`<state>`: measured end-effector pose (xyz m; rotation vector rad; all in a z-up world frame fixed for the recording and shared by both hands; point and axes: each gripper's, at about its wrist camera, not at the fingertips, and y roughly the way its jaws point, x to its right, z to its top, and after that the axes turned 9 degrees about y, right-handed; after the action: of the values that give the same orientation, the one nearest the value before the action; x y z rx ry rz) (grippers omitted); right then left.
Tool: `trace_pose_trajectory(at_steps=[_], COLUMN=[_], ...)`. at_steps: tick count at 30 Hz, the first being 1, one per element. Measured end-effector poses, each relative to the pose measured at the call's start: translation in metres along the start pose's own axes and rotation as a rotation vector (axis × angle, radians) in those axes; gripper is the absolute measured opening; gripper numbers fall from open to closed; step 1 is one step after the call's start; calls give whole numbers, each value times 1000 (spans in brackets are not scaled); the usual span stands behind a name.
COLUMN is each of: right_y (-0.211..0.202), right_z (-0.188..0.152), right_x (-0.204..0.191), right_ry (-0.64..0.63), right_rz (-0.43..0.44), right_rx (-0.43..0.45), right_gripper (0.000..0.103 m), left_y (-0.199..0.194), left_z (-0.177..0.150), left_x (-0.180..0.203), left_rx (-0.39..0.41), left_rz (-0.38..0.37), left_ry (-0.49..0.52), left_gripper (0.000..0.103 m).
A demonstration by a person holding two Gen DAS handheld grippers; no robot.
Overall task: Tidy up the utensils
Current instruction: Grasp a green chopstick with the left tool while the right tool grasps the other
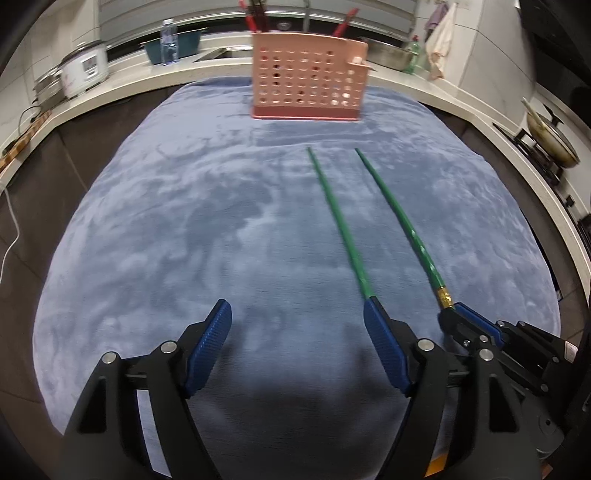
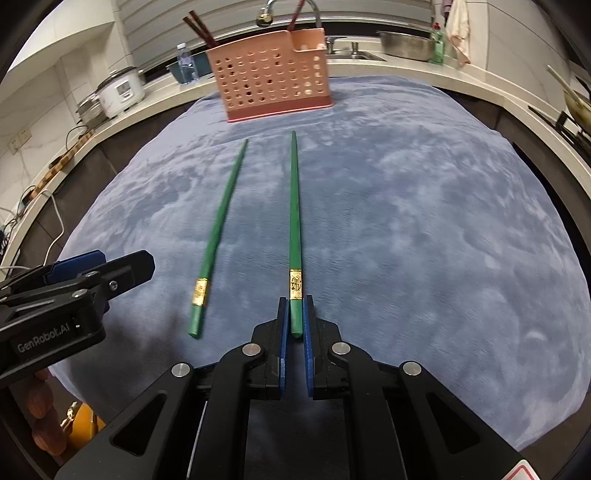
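Two green chopsticks lie on a blue-grey blanket [image 2: 424,221] that covers the table, both pointing toward a pink caddy [image 2: 271,75] at the far edge. The right gripper [image 2: 295,325] is clamped on the butt end of one chopstick [image 2: 294,206], just behind its gold band; its blue pads press on either side of the stick. The other chopstick [image 2: 218,229] lies loose on the blanket just to the left, angled a little so the two tips are closer than the butts. The left gripper [image 1: 297,328] hangs over the blanket with its jaws well apart and nothing between them; in its own view the loose chopstick's near end is hidden behind its right pad. The caddy stands upright and holds a few dark red utensils [image 2: 197,24]. Behind it runs a kitchen counter [image 2: 388,70] with a rice cooker [image 2: 120,88], a water bottle [image 2: 186,62] and a metal basin [image 2: 406,44].
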<state>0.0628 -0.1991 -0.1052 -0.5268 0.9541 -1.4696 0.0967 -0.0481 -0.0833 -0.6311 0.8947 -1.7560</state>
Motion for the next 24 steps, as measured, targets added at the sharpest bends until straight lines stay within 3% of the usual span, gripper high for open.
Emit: trace_pose_trajectory(at_steps=[7, 10, 12, 24], right_y=[-3, -4, -3, -3], right_z=[-4, -5, -5, -7], right_x=[12, 13, 13, 13], right_ry=[28, 29, 30, 30], right_rz=[1, 3, 4, 8], right_rx=[-6, -4, -6, -6], right_gripper=[7, 7, 7, 7], left_y=[16, 24, 26, 27], left_z=[-3, -5, -6, -6], left_x=[15, 18, 20, 22], left_rx=[-37, -64, -60, -73], left_rz=[-52, -69, -59, -38], left_ry=[8, 5, 12, 56], left_gripper=[70, 61, 60, 10])
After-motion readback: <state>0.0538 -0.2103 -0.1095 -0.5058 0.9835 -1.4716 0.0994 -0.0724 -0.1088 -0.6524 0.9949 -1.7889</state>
